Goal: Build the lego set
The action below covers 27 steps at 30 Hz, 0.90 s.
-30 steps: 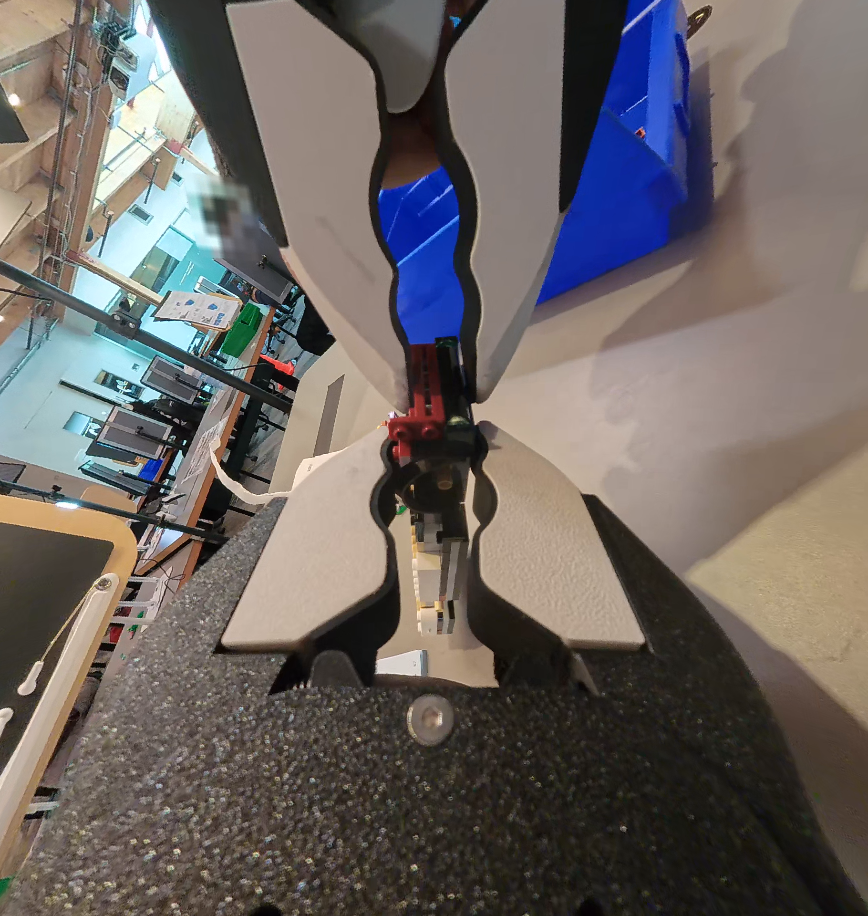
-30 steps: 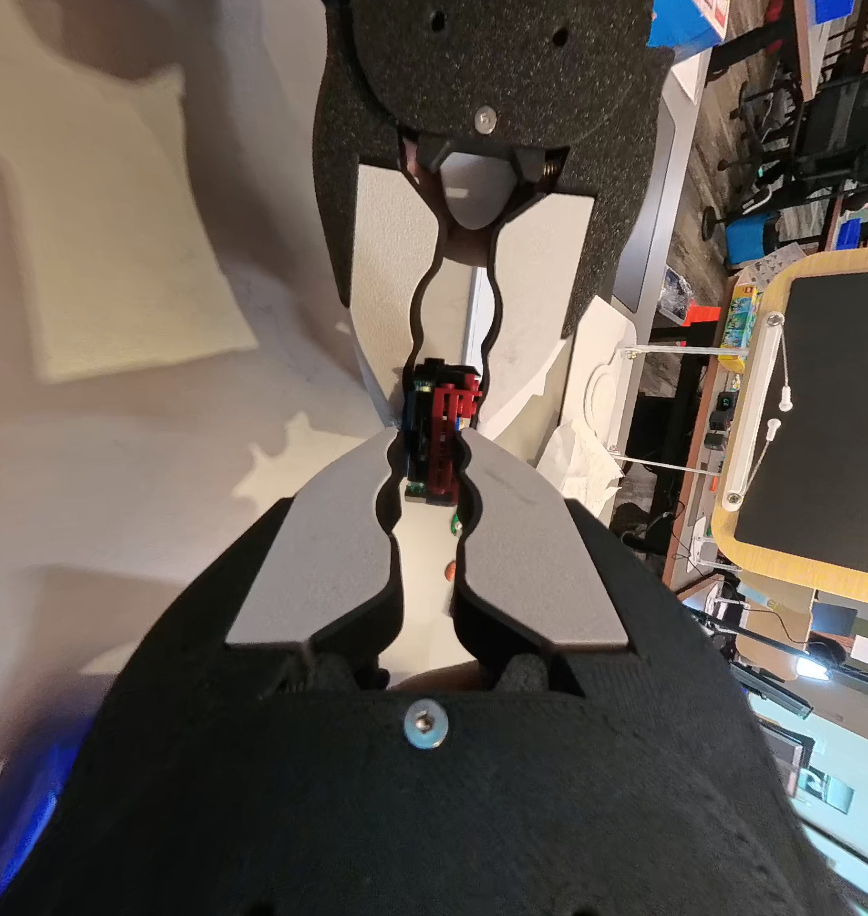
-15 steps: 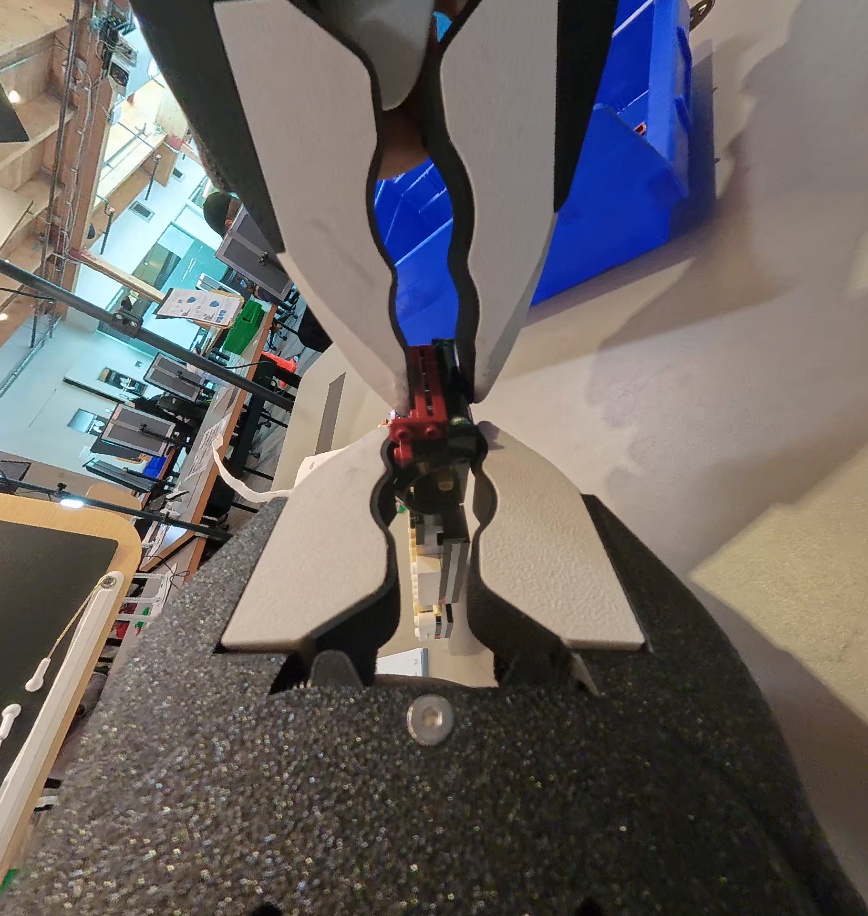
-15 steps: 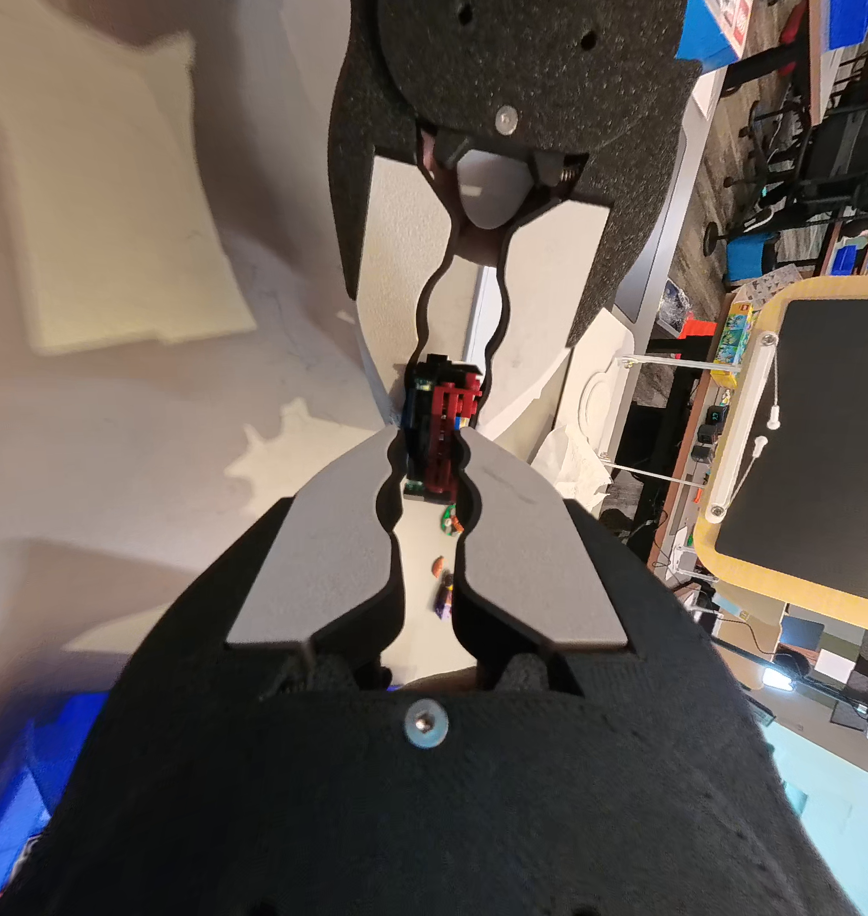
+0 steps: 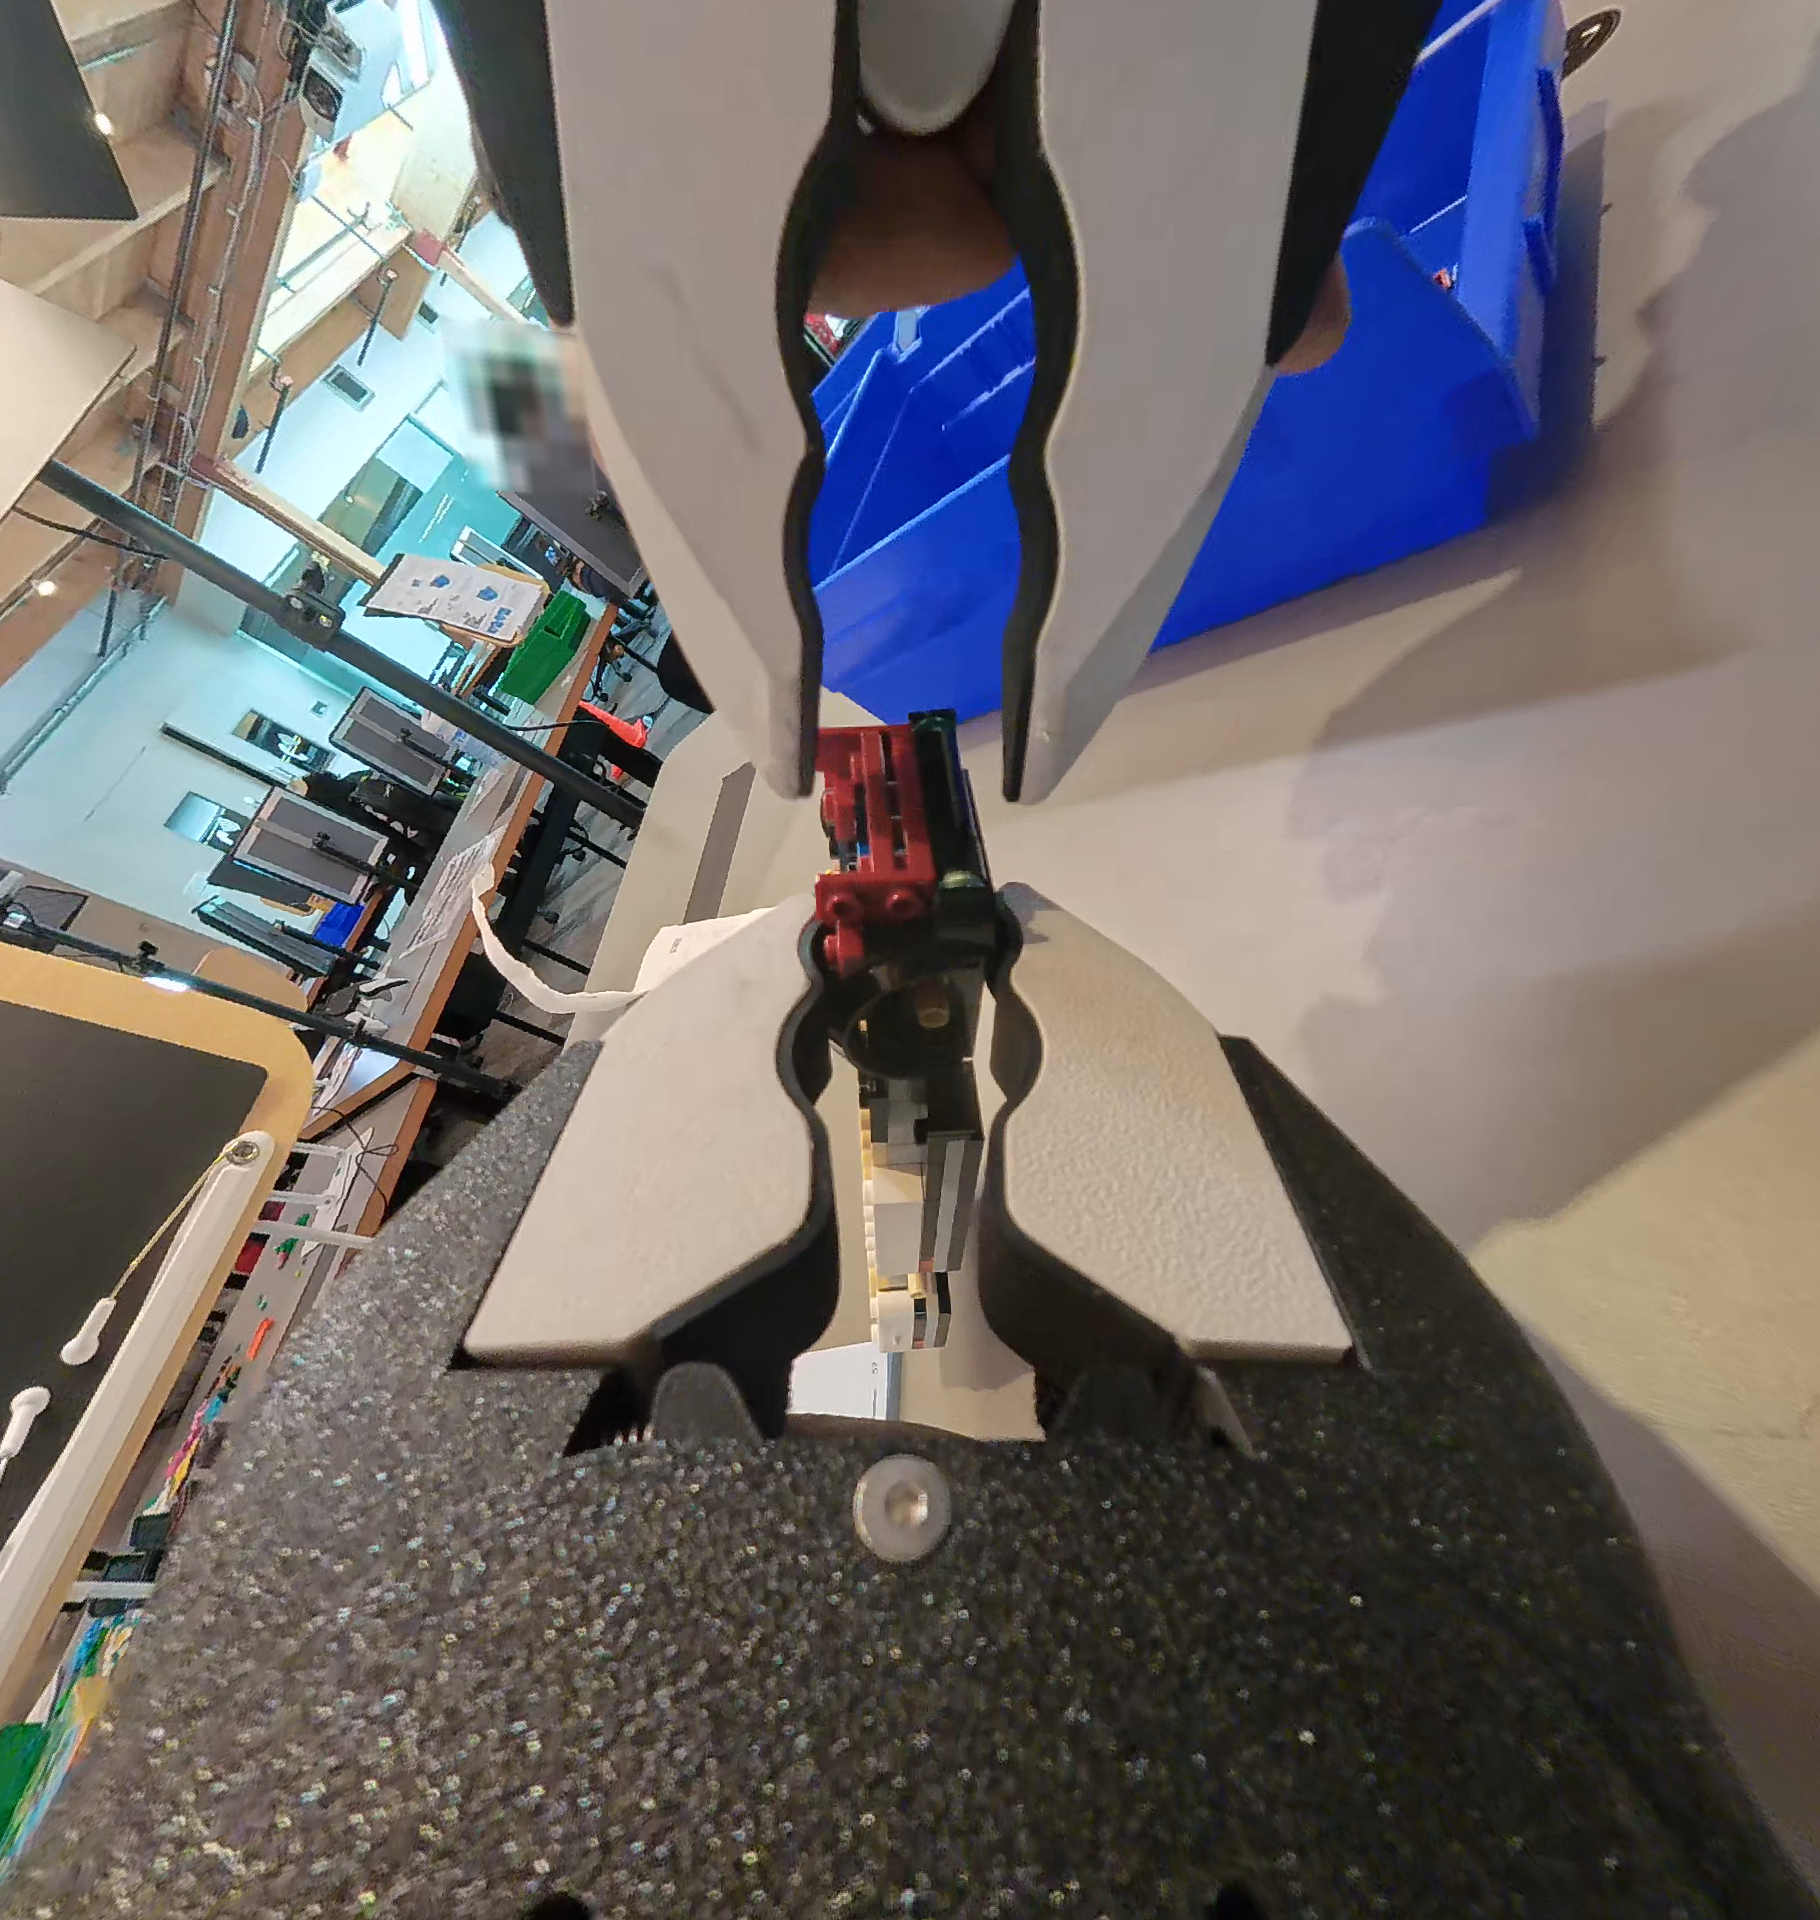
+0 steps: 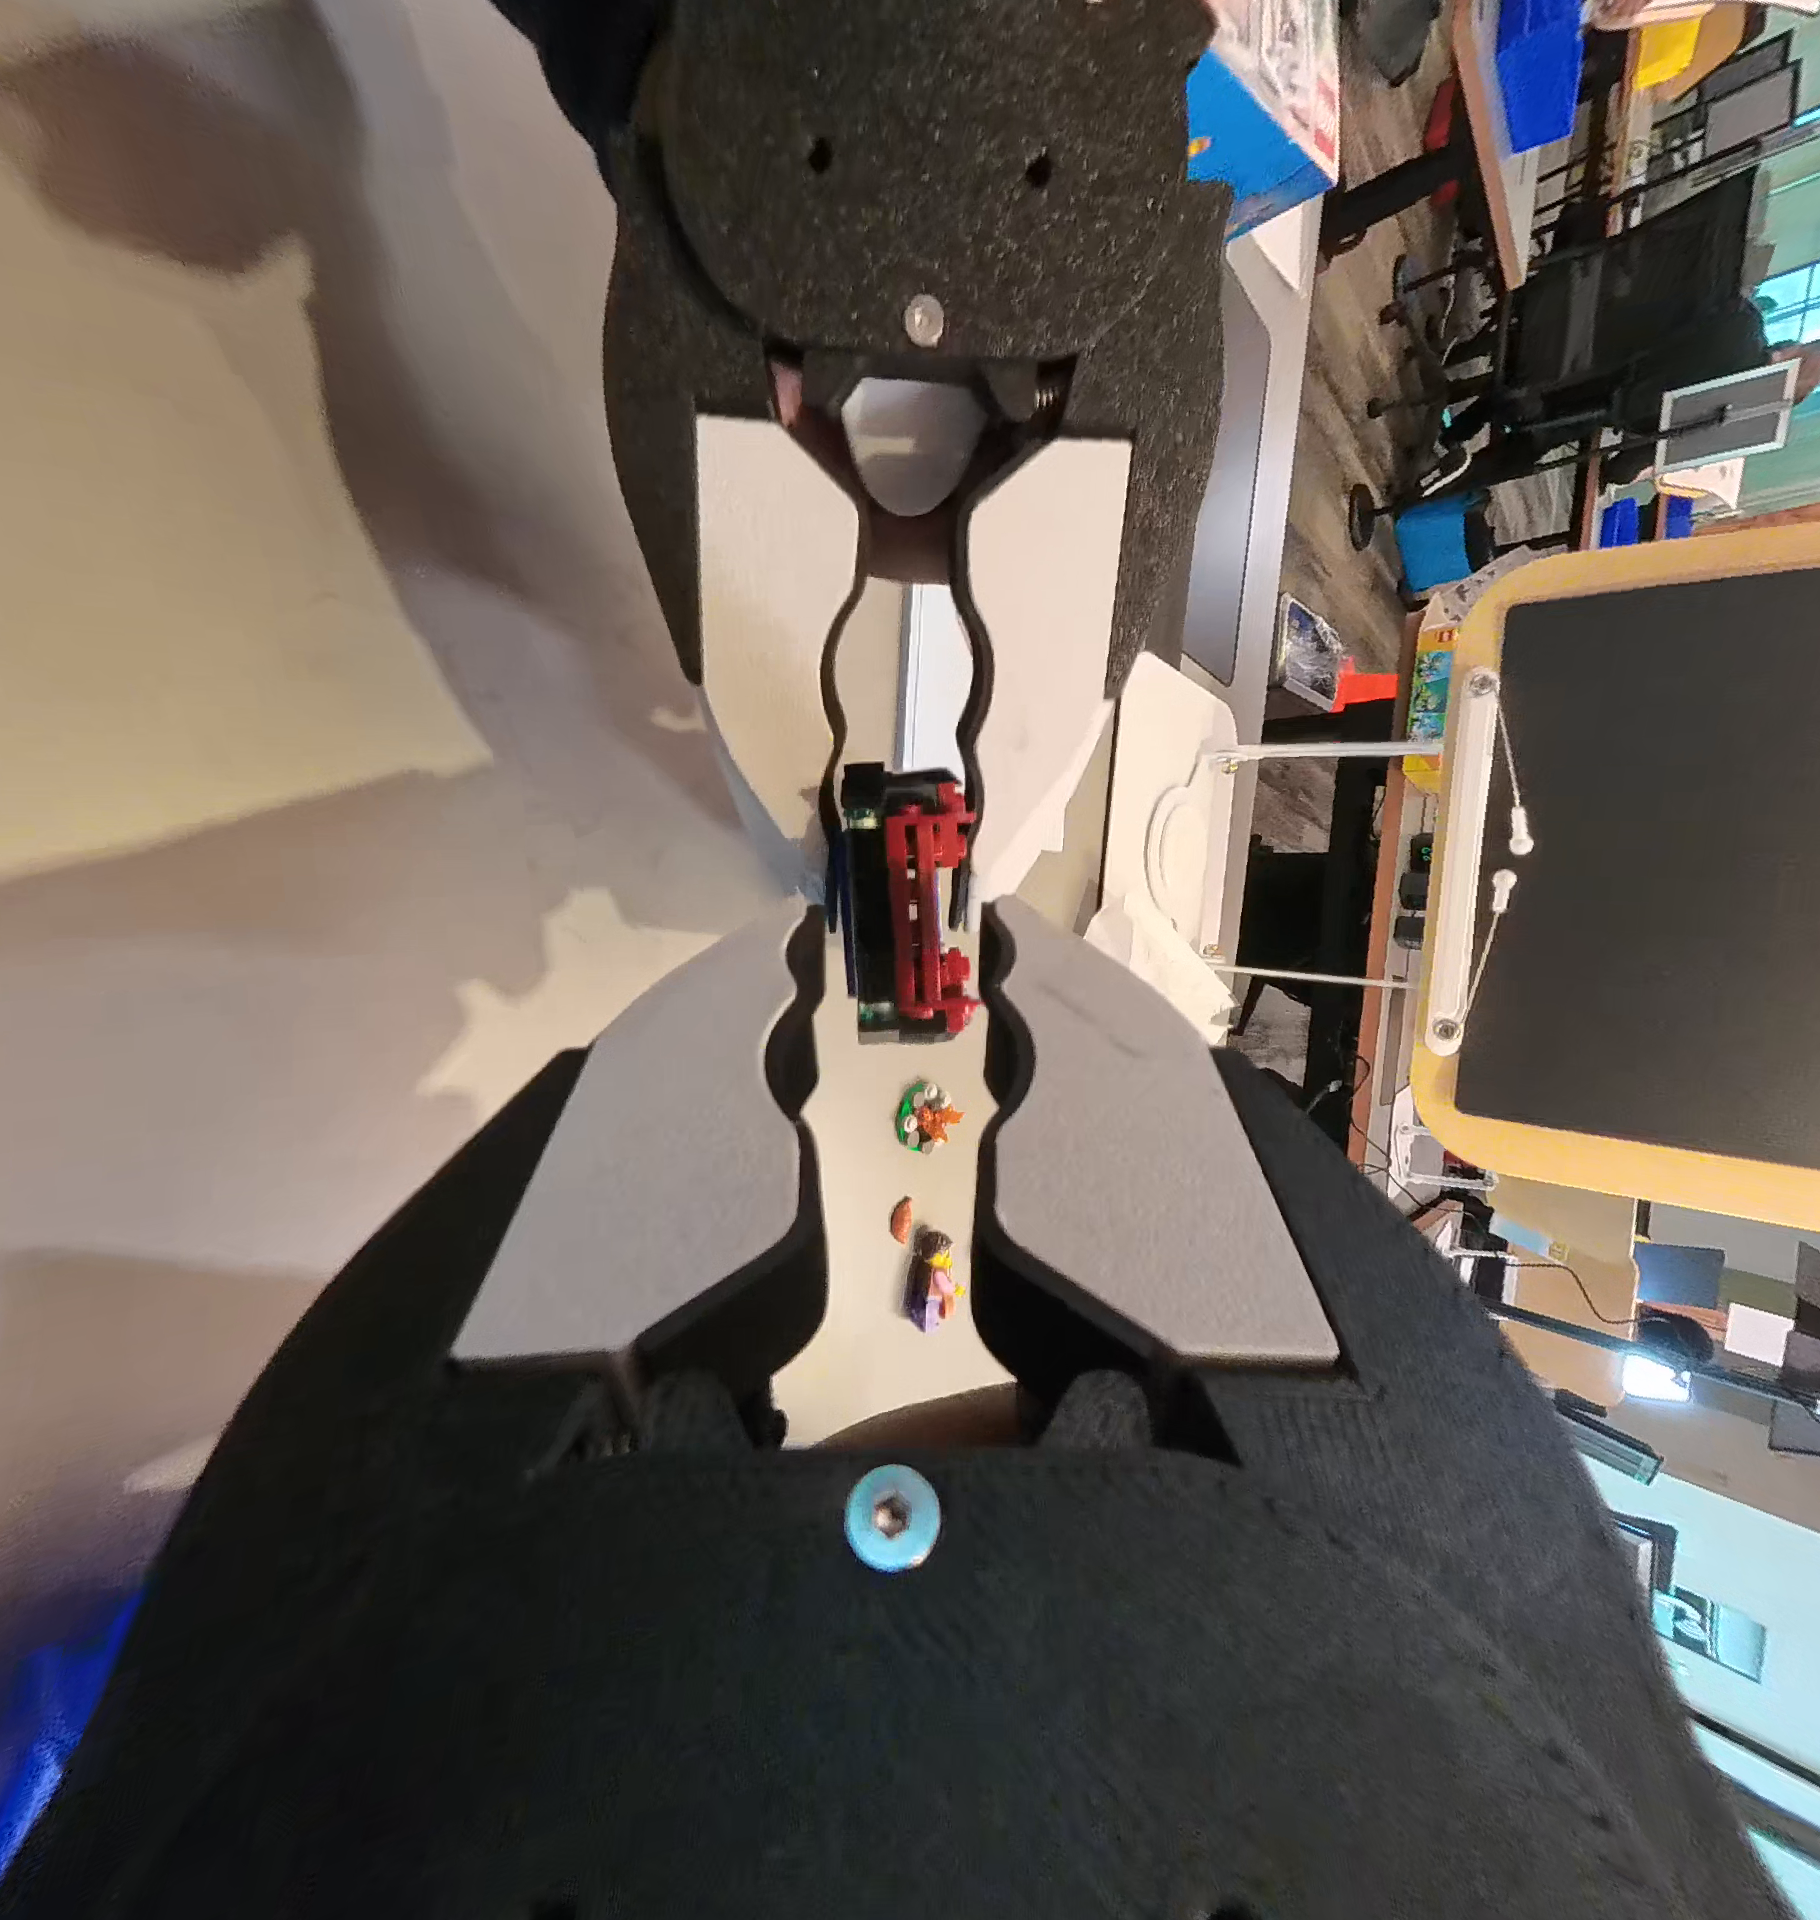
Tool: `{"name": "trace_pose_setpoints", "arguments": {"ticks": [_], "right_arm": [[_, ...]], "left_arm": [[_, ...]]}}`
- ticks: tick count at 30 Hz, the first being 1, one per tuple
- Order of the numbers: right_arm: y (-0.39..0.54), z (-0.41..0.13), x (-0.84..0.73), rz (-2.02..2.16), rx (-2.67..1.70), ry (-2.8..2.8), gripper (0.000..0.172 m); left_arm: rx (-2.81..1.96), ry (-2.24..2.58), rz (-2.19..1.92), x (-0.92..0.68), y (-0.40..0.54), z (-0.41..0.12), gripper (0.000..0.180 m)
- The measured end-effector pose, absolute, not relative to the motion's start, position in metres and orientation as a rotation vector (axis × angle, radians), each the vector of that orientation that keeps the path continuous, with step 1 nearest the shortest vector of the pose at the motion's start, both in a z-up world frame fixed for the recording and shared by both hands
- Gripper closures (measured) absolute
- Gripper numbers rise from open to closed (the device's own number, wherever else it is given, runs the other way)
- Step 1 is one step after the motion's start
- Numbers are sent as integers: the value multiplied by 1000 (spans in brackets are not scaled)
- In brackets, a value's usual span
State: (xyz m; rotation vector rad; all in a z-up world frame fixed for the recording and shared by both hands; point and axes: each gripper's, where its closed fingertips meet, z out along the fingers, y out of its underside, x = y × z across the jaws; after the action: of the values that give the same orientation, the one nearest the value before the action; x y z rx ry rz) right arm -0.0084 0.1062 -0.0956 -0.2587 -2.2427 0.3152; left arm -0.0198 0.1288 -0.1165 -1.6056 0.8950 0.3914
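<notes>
A small brick model (image 5: pixel 895 821) of red, black and white-grey parts is held in the air over a white table (image 5: pixel 1405 935). My left gripper (image 5: pixel 901 925) is shut on it, both pads pressed on its black and red end, and the white-grey part runs back between the fingers. My right gripper (image 5: pixel 906 779) faces it from above with its jaws apart around the model's far end, and a gap shows beside the black side. In the right wrist view the model (image 6: pixel 906 904) stands between my right gripper's (image 6: pixel 895 925) spread fingertips, and the left gripper (image 6: pixel 906 800) holds it from the far side.
Blue bins (image 5: pixel 1301 416) stand on the table behind the right gripper. Small loose pieces lie on the table below: a green and orange round piece (image 6: pixel 927 1117), a brown bit (image 6: pixel 901 1218) and a purple minifigure (image 6: pixel 932 1294). A wood-framed black board (image 6: pixel 1664 883) stands beyond the table's edge. Less than 4 cm separates the two grippers' tips. Between my left fingertips and the purple minifigure (image 6: pixel 932 1294) there is roughly 25 centimetres.
My right gripper's jaws, which were clamped on the model's far end, have opened off it. My left gripper keeps its hold and the model has stayed in place.
</notes>
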Motion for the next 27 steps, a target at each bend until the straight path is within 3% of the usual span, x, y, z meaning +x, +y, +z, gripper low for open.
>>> {"name": "trace_pose_setpoints", "arguments": {"ticks": [9, 27], "right_arm": [[100, -98, -14, 280, -210, -2226, 155], [99, -98, -12, 291, -162, -2294, 157]], "left_arm": [[-1602, 881, 386, -20, 127, -113, 153], [-1585, 900, 398, -17, 126, -111, 153]]}}
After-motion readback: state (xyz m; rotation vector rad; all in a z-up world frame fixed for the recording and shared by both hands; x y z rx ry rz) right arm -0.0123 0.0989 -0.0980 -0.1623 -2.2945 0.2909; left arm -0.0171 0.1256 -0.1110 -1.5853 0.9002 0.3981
